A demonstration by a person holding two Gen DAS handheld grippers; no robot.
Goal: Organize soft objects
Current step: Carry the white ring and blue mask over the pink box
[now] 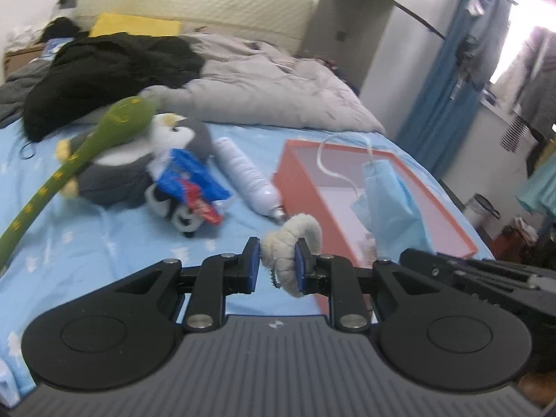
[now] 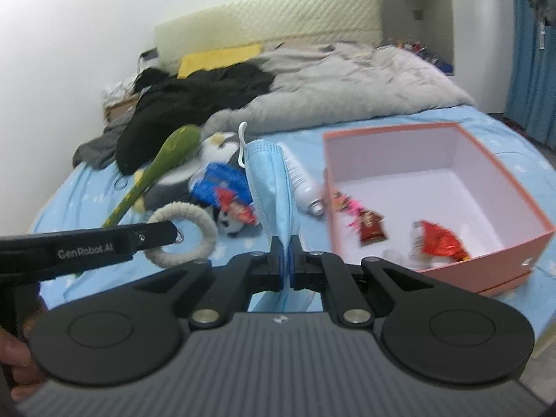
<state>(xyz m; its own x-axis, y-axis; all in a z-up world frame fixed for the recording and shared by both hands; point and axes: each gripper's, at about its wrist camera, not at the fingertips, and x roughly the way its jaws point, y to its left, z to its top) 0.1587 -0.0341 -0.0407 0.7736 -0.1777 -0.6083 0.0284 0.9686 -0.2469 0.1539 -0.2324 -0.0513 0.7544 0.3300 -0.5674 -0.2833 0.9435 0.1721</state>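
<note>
My left gripper (image 1: 277, 264) is shut on a fuzzy cream ring (image 1: 290, 243), held above the blue bedsheet; the same cream ring (image 2: 184, 232) shows in the right wrist view with the left gripper (image 2: 173, 234) clamped on it. My right gripper (image 2: 285, 260) is shut on a light blue face mask (image 2: 272, 187), which stands up between the pads; the mask (image 1: 385, 205) also hangs over the pink box (image 1: 302, 180). The pink box (image 2: 528, 205) lies open to the right and holds several red and pink wrapped items (image 2: 438, 241).
On the sheet lie a grey penguin plush (image 1: 139, 166), a long green plush (image 1: 90, 146), a blue snack packet (image 1: 189, 179), a small panda toy (image 1: 180, 215) and a white bottle (image 1: 246, 177). Black clothing (image 1: 104, 69) and a grey duvet (image 1: 264, 87) lie behind.
</note>
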